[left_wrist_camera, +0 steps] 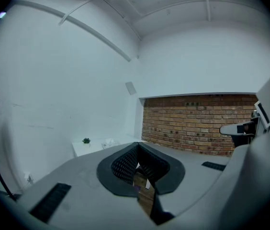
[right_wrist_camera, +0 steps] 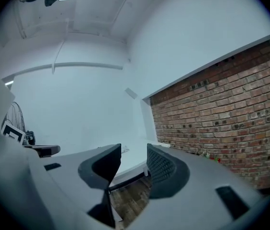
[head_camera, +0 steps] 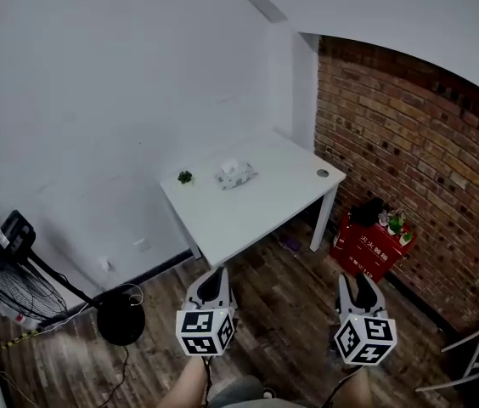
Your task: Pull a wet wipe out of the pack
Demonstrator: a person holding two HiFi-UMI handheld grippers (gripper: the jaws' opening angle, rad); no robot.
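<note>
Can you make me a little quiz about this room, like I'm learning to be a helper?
1. True or false: the white rectangular table holds both a soft white wet wipe pack and a small green plant.
2. Look at the left gripper and the right gripper. Which has its fingers apart? A) left B) right C) both
3. Fill in: the red box stands on the floor beside the ____ wall.

Key: 1 true. 2 B. 3 brick.
</note>
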